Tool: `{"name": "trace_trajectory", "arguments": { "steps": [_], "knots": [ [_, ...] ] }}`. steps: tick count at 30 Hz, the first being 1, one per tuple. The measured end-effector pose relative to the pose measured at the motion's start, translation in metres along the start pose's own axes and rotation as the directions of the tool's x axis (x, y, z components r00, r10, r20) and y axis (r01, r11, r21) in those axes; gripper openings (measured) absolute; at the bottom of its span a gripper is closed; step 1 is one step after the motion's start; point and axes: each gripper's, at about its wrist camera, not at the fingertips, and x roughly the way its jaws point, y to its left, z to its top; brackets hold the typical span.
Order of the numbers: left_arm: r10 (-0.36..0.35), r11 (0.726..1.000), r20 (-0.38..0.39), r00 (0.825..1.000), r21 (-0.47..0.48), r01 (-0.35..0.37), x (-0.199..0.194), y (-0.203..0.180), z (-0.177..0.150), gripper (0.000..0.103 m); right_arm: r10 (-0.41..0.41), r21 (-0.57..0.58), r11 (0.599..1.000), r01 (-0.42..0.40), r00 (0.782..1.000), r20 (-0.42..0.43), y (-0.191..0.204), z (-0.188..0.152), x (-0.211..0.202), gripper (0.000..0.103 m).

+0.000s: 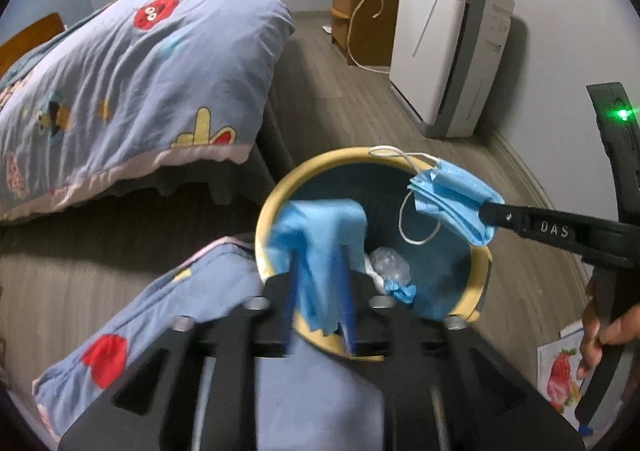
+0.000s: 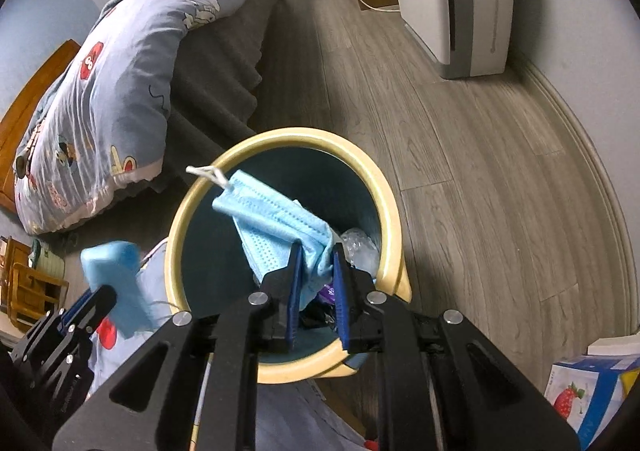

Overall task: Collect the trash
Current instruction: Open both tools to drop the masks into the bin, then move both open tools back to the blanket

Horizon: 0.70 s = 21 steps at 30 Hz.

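Observation:
A round bin with a yellow rim (image 1: 276,187) (image 2: 384,187) stands on the floor below both grippers. My left gripper (image 1: 320,263) (image 2: 106,295) is at the bin's near-left edge. Its blue fingers stand apart, and a blurred blue face mask (image 1: 320,227) (image 2: 114,271) hangs loosely between them. My right gripper (image 2: 317,251) (image 1: 486,211) is over the bin's mouth. It pinches one end of a second blue face mask (image 2: 272,211) (image 1: 452,195), which sticks out over the opening with its white ear loops dangling. Crumpled clear plastic (image 1: 390,263) (image 2: 360,247) lies inside the bin.
A bed with a blue cartoon quilt (image 1: 140,91) (image 2: 92,111) stands to the left, and a fold of quilt (image 1: 160,311) lies under the left gripper. A white appliance (image 1: 440,51) and a wooden cabinet (image 1: 360,19) line the wall. A strawberry-print box (image 2: 580,395) is at the right. A hand (image 1: 600,331) holds the right gripper.

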Motion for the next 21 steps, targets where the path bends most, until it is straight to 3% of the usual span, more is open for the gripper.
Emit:
{"name": "trace_trajectory", "arguments": {
  "steps": [1, 2, 5, 10, 12, 16, 21],
  "knots": [
    [0.000, 1.000, 0.005, 1.000, -0.004, 0.000, -0.001, 0.000, 0.000, 0.061, 0.002, -0.001, 1.000, -0.002, 1.000, 0.003, 0.001, 0.001, 0.000, 0.033],
    [0.003, 1.000, 0.023, 1.000, -0.008, -0.003, -0.004, 0.001, -0.001, 0.066, 0.001, -0.003, 1.000, -0.001, 1.000, 0.006, 0.002, 0.001, -0.001, 0.036],
    [0.006, 1.000, 0.026, 1.000, -0.013, -0.006, -0.007, 0.003, -0.002, 0.070, 0.002, -0.007, 1.000, -0.002, 1.000, 0.012, 0.004, 0.002, -0.003, 0.040],
    [0.036, 0.999, 0.025, 0.999, -0.037, -0.035, -0.017, 0.015, -0.014, 0.085, 0.000, -0.022, 1.000, 0.001, 1.000, 0.027, 0.012, 0.002, -0.008, 0.070],
    [0.048, 0.998, 0.027, 0.999, -0.046, -0.046, -0.024, 0.022, -0.019, 0.087, 0.008, -0.032, 0.999, -0.007, 0.999, 0.038, 0.018, 0.002, -0.013, 0.080],
    [0.072, 0.995, 0.029, 0.997, -0.072, -0.070, -0.045, 0.042, -0.033, 0.090, 0.019, -0.081, 0.997, -0.015, 0.998, 0.054, 0.035, 0.001, -0.021, 0.091],
    [0.110, 0.988, 0.026, 0.994, -0.114, -0.107, -0.087, 0.079, -0.058, 0.091, 0.018, -0.145, 0.989, -0.009, 0.998, 0.066, 0.059, -0.005, -0.030, 0.097]
  ]
}}
